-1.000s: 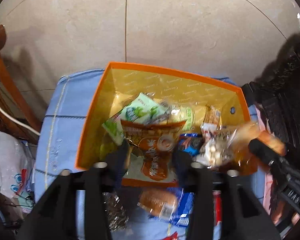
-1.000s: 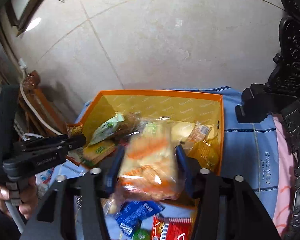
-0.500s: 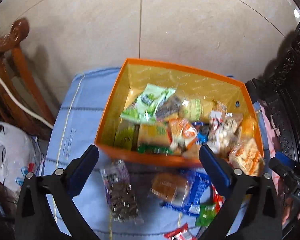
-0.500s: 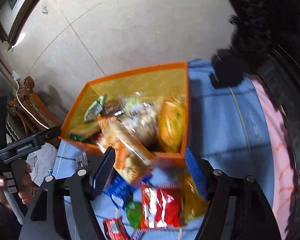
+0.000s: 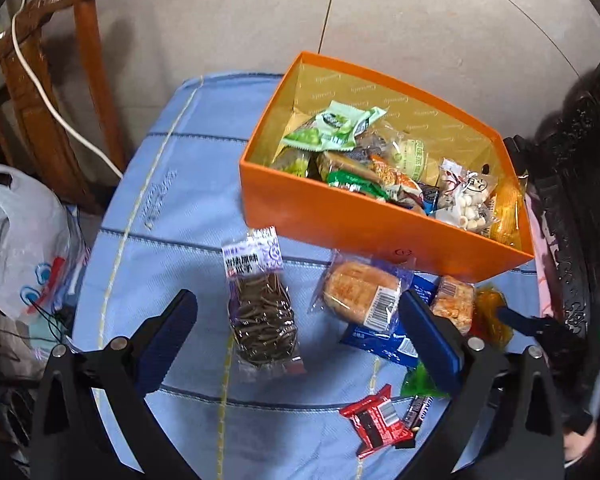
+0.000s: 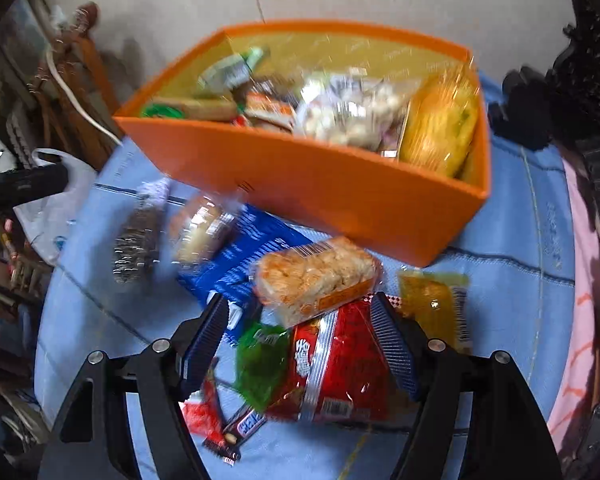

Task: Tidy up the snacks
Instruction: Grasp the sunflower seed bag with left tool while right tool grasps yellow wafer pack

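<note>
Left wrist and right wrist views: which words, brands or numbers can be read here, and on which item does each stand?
Nothing is clear enough to quote.
seed packet: white label with dark Chinese characters, too small to read.
orange box: repeated script logo on the inner walls, too small.
bread packet: barcode only, digits unreadable.
red packet: large white character, blurred.
blue cloth: stitched lettering, illegible.
</note>
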{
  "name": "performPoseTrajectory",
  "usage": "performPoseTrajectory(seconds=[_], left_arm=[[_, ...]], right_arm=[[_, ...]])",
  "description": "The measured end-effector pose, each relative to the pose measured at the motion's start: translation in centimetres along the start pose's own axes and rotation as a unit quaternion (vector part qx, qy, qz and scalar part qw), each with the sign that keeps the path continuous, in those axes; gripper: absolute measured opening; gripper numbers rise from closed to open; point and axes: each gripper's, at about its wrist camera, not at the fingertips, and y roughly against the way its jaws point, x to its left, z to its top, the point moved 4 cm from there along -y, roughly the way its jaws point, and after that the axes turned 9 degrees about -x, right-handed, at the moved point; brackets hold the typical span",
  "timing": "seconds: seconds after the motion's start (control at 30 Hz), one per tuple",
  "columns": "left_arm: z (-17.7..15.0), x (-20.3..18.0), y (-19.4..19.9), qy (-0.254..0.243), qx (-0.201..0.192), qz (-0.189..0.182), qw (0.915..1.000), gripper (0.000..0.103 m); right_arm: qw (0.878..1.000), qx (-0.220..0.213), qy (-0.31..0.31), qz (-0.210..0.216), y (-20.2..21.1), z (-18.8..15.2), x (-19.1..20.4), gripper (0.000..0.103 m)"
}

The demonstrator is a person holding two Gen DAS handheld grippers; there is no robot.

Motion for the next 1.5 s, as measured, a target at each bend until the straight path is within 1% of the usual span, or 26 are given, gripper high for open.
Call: performPoseTrajectory(seconds=[0.07, 0.1, 0.17, 0.2, 0.3, 0.4, 0.43, 0.5, 0.53, 0.57, 0.6, 0.63, 0.7, 0.8, 0.87, 1.03, 1.17, 1.2, 1.23, 1.27, 1.3, 1.33, 1.37, 1.4, 1.43, 1.5], left_arm=[[-0.2, 0.0, -0.2, -0.007, 0.002, 0.003, 1.0000, 0.099], [-0.3, 0.0, -0.3, -0.011, 0.002, 0.005, 0.9999, 0.099], [-0.5, 0.0, -0.6, -0.011, 0.005, 0.006, 0.9999, 0.099], [-0.6, 0.1, -0.9, -0.010, 0.010, 0.005, 0.9999, 0.099], [-0.7, 0.1, -1.7, -0.004, 0.017, 0.006, 0.9998, 0.099], [-0.8, -0.3, -2.4, -0.007, 0.025, 0.004, 0.9996, 0.099], [-0.8, -0.5, -2.6, -0.010, 0.026, 0.005, 0.9996, 0.099], [-0.9, -0.9, -2.9, -0.014, 0.027, 0.005, 0.9995, 0.099], [-1.0, -1.1, -3.0, -0.017, 0.028, 0.005, 0.9995, 0.099], [-1.0, -1.3, -3.1, -0.018, 0.030, 0.004, 0.9994, 0.099], [-1.1, -1.5, -3.2, -0.020, 0.032, 0.002, 0.9993, 0.099], [-1.1, -1.6, -3.1, -0.022, 0.032, -0.001, 0.9992, 0.099], [-1.1, -1.9, -3.0, -0.028, 0.028, -0.003, 0.9992, 0.099], [-1.0, -1.9, -3.0, -0.025, 0.029, -0.005, 0.9993, 0.099], [-0.9, -1.8, -2.9, -0.017, 0.028, -0.009, 0.9994, 0.099], [-0.8, -1.5, -2.8, -0.026, 0.022, -0.008, 0.9994, 0.099], [-0.5, -0.9, -2.6, -0.008, 0.012, -0.015, 0.9998, 0.099], [-0.4, -0.8, -2.7, -0.006, 0.010, -0.017, 0.9998, 0.099], [-0.3, -0.8, -2.7, -0.005, 0.011, -0.018, 0.9998, 0.099], [-0.3, -0.8, -2.9, -0.006, 0.012, -0.017, 0.9998, 0.099], [-0.3, -0.8, -3.0, -0.006, 0.014, -0.016, 0.9998, 0.099], [-0.5, -0.8, -3.3, -0.007, 0.018, -0.015, 0.9997, 0.099], [-0.8, -0.8, -3.6, -0.011, 0.026, -0.012, 0.9995, 0.099], [-1.1, -0.7, -3.8, -0.014, 0.030, -0.010, 0.9994, 0.099], [-1.5, -0.5, -4.0, -0.018, 0.035, -0.009, 0.9992, 0.099], [-2.1, 0.1, -4.6, -0.023, 0.042, -0.002, 0.9989, 0.099]], right_arm=[[1.000, 0.002, -0.011, 0.003, -1.2, 0.0, 0.0, 0.073], [1.000, 0.008, -0.014, -0.003, -2.0, 0.0, -0.3, 0.073], [1.000, 0.021, -0.018, -0.002, -3.3, -0.2, -0.6, 0.073], [0.999, 0.025, -0.021, 0.002, -3.6, -0.2, -0.7, 0.074], [0.999, 0.023, -0.030, 0.008, -4.5, -0.1, -0.9, 0.083], [0.999, 0.019, -0.025, 0.003, -4.8, 0.2, -0.8, 0.085], [1.000, 0.018, -0.025, 0.004, -4.9, 0.2, -0.9, 0.085], [1.000, 0.016, -0.020, 0.002, -4.9, 0.2, -1.1, 0.080], [1.000, 0.018, -0.018, 0.000, -4.9, 0.2, -1.1, 0.078], [1.000, 0.017, -0.018, -0.001, -4.6, 0.2, -1.1, 0.073], [1.000, 0.009, -0.019, 0.000, -4.0, 0.2, -1.0, 0.065], [1.000, 0.002, -0.021, -0.001, -3.3, 0.3, -1.0, 0.059], [0.999, -0.011, -0.035, 0.017, -1.4, 0.5, -1.2, 0.057], [0.999, -0.020, -0.032, 0.022, 0.2, 0.6, -1.1, 0.057], [0.998, -0.030, -0.039, 0.036, 1.3, 0.8, -1.1, 0.057], [0.996, -0.060, -0.041, 0.058, 4.6, 2.2, -0.8, 0.057], [0.989, -0.122, -0.040, 0.078, 7.7, 5.1, -0.1, 0.057], [0.986, -0.144, -0.037, 0.074, 8.4, 6.4, -0.3, 0.057], [0.985, -0.157, -0.034, 0.066, 8.5, 7.6, -0.4, 0.055], [0.982, -0.178, -0.032, 0.053, 8.5, 9.0, -0.6, 0.055], [0.977, -0.204, -0.038, 0.052, 8.4, 10.5, -0.9, 0.056], [0.976, -0.206, -0.049, 0.055, 7.6, 11.6, -1.4, 0.056], [0.978, -0.196, -0.058, 0.049, 7.0, 12.0, -1.7, 0.061], [0.981, -0.179, -0.068, 0.032, 6.3, 12.3, -1.9, 0.067], [0.981, -0.179, -0.071, 0.025, 6.2, 12.2, -2.0, 0.068], [0.979, -0.187, -0.069, 0.035, 6.6, 11.1, -2.2, 0.070]])
